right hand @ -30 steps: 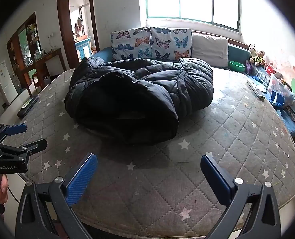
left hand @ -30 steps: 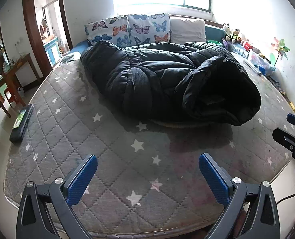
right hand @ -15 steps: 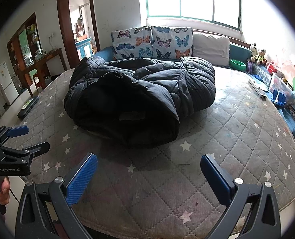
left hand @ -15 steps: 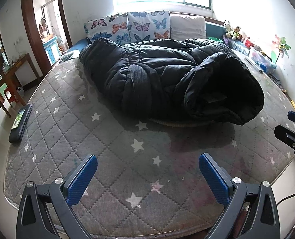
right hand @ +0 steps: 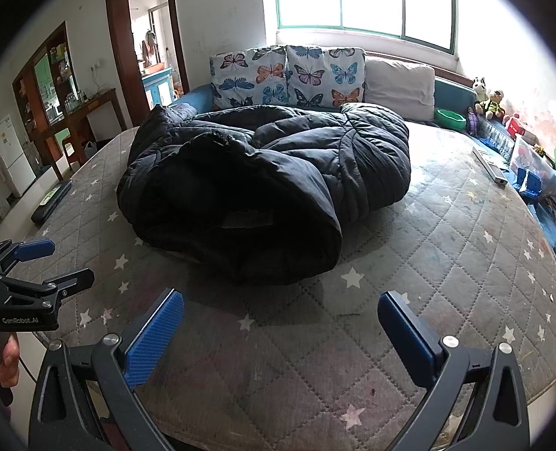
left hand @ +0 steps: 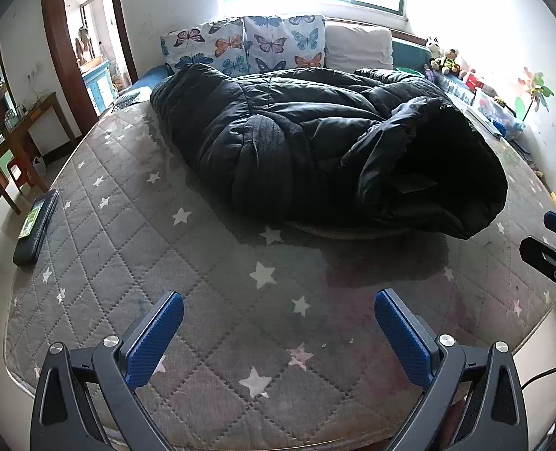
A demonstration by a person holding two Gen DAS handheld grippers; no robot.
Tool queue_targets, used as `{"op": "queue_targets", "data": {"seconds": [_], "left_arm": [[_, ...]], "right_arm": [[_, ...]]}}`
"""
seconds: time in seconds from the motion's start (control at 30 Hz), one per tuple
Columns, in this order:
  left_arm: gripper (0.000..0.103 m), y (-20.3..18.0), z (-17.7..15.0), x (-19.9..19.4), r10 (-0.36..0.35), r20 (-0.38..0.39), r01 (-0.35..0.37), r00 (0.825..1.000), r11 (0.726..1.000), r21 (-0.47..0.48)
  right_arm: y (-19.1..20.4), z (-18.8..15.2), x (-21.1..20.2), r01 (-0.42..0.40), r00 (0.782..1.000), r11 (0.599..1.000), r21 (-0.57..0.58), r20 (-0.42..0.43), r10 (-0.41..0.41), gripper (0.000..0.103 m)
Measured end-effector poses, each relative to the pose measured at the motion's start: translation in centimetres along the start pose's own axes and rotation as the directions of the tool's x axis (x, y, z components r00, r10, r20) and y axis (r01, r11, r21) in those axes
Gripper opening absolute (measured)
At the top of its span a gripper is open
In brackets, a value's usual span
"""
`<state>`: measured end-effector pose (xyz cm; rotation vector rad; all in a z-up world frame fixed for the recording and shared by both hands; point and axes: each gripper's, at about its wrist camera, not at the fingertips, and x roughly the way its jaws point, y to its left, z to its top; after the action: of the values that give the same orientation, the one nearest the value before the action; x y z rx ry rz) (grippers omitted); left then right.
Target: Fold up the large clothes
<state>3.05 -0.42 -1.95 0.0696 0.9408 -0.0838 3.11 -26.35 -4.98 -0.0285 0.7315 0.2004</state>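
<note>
Coat (left hand: 315, 150) lies crumpled mid-mattress (left hand: 203, 282), at twelve o'clock from both grippers, looming larger than a second ago. Left gripper (left hand: 278, 330) and right gripper (right hand: 280, 332) gape wide, empty, closing in; folding hasn't begun, I'd say.

Ahead of you a bright window (right hand: 364, 0) lights white walls, butterfly cushions (right hand: 285, 75), a star-quilted mattress (right hand: 447, 244) and a wooden doorway (right hand: 146, 45).
</note>
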Motion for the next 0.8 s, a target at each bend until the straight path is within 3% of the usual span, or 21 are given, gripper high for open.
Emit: {"op": "queue_targets", "data": {"seconds": [0.8], "left_arm": [[0.103,-0.24,0.23,0.0,0.012,-0.006,-0.012,1.0,1.0,0.005]], "right_arm": [[-0.37,0.04,0.12,-0.018,1.0,1.0,0.026,-0.004,0.018,0.103]]}}
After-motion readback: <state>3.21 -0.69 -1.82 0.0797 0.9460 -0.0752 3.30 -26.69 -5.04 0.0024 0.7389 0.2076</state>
